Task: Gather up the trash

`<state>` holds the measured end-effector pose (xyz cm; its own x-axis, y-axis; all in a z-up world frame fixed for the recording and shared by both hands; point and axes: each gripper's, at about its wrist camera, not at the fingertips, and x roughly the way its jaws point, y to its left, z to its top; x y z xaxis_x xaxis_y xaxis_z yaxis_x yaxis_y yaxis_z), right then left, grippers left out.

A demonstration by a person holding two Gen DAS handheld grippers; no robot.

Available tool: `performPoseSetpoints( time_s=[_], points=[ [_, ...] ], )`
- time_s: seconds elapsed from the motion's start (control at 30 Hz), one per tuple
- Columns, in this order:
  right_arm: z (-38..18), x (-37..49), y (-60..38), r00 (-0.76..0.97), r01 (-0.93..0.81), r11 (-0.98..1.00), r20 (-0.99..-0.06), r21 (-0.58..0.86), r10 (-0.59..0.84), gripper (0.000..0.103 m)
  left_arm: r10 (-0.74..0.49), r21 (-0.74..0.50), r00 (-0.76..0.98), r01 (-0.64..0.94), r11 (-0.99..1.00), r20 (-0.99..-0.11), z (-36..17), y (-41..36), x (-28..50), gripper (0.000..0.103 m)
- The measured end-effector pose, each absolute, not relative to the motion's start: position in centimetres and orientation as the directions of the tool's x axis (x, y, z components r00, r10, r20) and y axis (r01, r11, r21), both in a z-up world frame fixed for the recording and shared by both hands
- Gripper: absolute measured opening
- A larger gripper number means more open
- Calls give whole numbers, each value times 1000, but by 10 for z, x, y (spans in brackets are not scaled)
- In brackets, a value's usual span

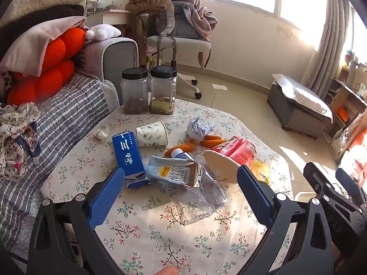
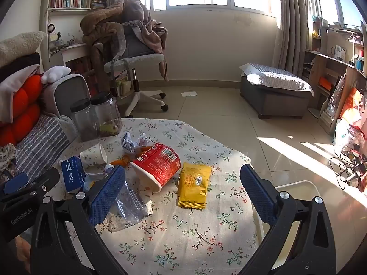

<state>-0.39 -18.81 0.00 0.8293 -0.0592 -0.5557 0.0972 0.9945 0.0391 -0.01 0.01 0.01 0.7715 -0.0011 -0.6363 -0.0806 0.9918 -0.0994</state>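
Above near edge of table (image 2: 174, 240): left gripper (image 1: 181, 188) and right gripper (image 2: 183, 188) both tilted downward, jaws spread wide, holding nothing, touching nothing. Trash mid-table: one noodle cup (image 2: 158, 167) on side, one yellow packet (image 2: 195, 186), one milk carton (image 1: 170, 170), one blue box (image 1: 128, 153), one paper cup (image 1: 152, 133), one plastic bag (image 1: 201, 197); crumpled paper, perhaps two wads. Two jars (image 1: 149, 91) at far edge.

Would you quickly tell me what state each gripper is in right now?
Left gripper: open, holding nothing, above the milk carton.
Right gripper: open, holding nothing, above the yellow packet.
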Motion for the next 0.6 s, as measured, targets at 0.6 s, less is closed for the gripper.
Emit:
performPoseSetpoints(
  time_s=[0.6],
  points=[
    [-1, -3, -186, 828, 95, 995, -558, 32, -61, 96, 1, -100, 772, -84, 991, -636, -2, 4, -2, 95]
  ],
)
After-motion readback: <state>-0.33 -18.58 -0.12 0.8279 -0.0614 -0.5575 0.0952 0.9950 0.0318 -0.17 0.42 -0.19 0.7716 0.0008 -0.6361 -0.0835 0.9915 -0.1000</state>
